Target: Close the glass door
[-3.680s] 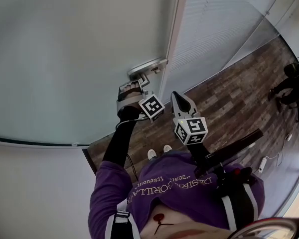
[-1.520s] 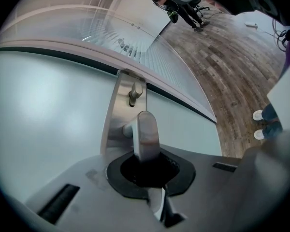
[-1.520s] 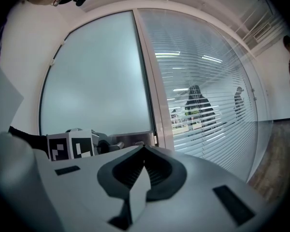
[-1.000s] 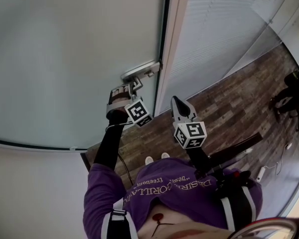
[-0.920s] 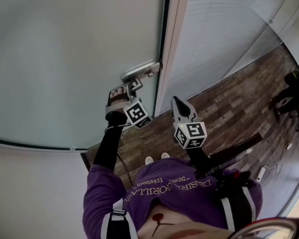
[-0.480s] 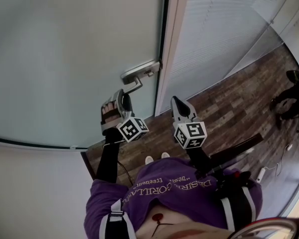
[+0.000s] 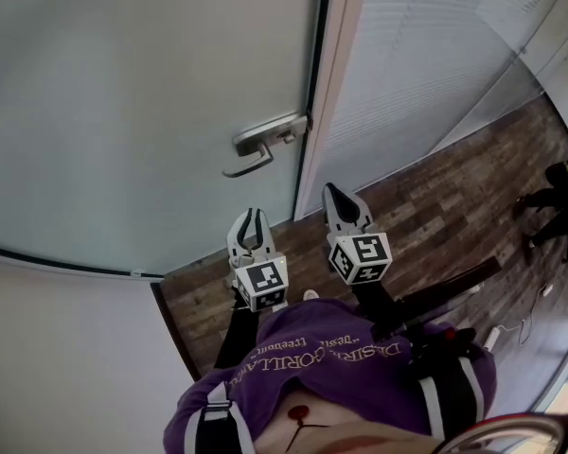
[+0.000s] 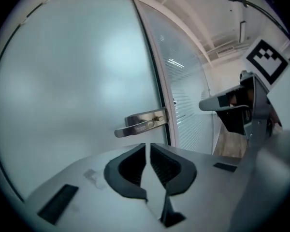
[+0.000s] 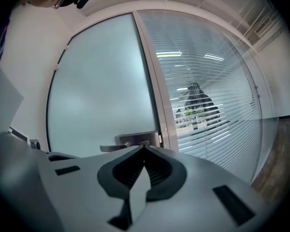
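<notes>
The frosted glass door (image 7: 123,112) fills the left of the head view, its edge lying along the white frame (image 7: 333,93). Its metal lever handle (image 7: 257,151) is free, nothing touching it. My left gripper (image 7: 250,218) hangs well below the handle, close to my chest. Its jaws have just been closing; a thin gap is left between them and nothing is in it. In the left gripper view the handle (image 8: 141,123) lies ahead of the left gripper (image 8: 148,146). My right gripper (image 7: 332,193) points at the frame's foot, shut and empty. The handle (image 9: 128,141) shows just past the right gripper (image 9: 144,147).
A glass wall with slatted blinds (image 7: 426,55) stands right of the frame. Wood-plank floor (image 7: 435,197) runs below it. A dark figure (image 7: 560,192) is at the far right, with a cable and power strip (image 7: 500,334) on the floor. A white wall (image 7: 57,348) adjoins the door on the left.
My left gripper let go of the lever handle, drew back toward my body and rolled upright. The handle is now free. The right gripper stayed where it was.
</notes>
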`<action>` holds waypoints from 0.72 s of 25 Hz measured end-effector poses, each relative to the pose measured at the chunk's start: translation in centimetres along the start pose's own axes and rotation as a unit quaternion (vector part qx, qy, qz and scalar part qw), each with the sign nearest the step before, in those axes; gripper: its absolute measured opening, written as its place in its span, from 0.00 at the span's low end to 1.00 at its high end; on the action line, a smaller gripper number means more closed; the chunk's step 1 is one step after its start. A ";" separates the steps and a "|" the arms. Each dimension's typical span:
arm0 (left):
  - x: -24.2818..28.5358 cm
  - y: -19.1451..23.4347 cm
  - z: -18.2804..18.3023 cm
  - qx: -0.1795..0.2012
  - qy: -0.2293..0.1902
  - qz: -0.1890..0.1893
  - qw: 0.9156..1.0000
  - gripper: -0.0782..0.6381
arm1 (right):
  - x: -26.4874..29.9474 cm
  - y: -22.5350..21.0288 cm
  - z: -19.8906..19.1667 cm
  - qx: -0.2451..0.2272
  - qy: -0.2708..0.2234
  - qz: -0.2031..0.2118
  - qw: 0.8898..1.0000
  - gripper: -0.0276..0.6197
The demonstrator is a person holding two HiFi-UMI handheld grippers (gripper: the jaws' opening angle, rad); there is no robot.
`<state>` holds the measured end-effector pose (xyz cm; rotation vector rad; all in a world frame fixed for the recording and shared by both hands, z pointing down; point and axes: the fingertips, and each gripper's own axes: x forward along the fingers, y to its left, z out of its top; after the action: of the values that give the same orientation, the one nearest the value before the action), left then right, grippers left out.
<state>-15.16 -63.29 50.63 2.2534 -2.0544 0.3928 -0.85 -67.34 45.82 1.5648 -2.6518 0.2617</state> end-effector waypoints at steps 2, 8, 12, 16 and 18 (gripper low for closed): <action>-0.5 -0.5 -0.1 -0.031 0.000 -0.005 1.000 0.11 | -0.2 0.1 0.0 0.000 0.000 0.002 1.000 0.03; -0.7 -1.6 -0.7 -0.037 0.000 -0.020 0.999 0.11 | -0.7 0.2 0.0 -0.004 0.001 0.006 1.000 0.03; -0.9 -1.7 -0.6 -0.026 0.003 -0.019 0.999 0.11 | -1.0 0.4 0.1 -0.008 0.002 0.009 1.000 0.03; -1.4 -1.9 -0.3 -0.027 0.000 -0.021 0.999 0.11 | -1.3 0.5 0.2 -0.011 0.002 0.009 1.000 0.03; -1.7 -2.0 -0.1 -0.030 -0.001 -0.020 0.999 0.11 | -1.5 0.7 0.3 -0.012 0.003 0.011 1.000 0.03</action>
<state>-13.31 -61.45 50.57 2.2572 -1.9892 0.3226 -0.71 -65.74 45.27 1.5272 -2.6578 0.2342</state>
